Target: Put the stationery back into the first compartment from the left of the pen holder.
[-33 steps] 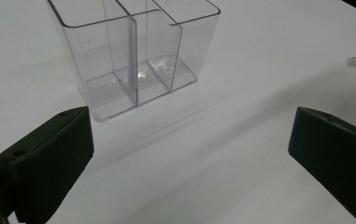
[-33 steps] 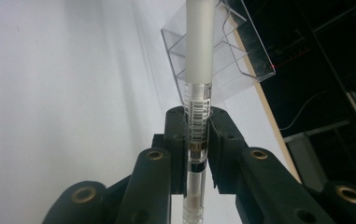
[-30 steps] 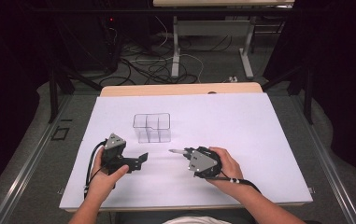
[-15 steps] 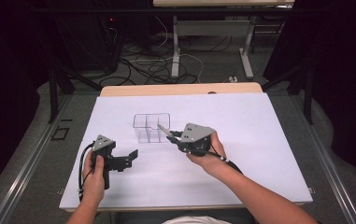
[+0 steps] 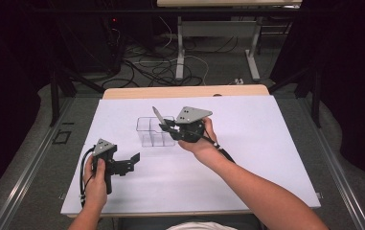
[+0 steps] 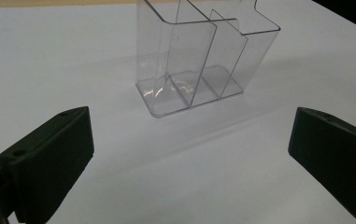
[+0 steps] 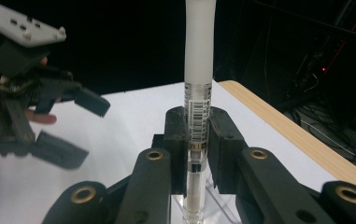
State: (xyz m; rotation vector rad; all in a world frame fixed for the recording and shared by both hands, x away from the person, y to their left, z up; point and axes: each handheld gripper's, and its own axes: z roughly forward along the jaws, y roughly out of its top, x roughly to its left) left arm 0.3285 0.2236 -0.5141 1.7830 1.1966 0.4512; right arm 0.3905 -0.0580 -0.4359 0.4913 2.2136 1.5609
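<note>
From above, your right gripper (image 5: 166, 125) is raised over the clear plastic organizer (image 5: 155, 131), jaws pressed together on a pen (image 5: 158, 115) whose long axis slants up and away from you. Your left gripper (image 5: 131, 161) rests low on the white table (image 5: 266, 143), jaws spread wide, gripping nothing.

In the left gripper view, the matte black jaws stand far apart at the frame's sides; the organizer, thin-walled with inner dividers, has its top cut off.

In the right gripper view, the pen runs vertically between the clamped jaws, frosted white cap upward, its clear lower barrel cropped below, tip hidden.
</note>
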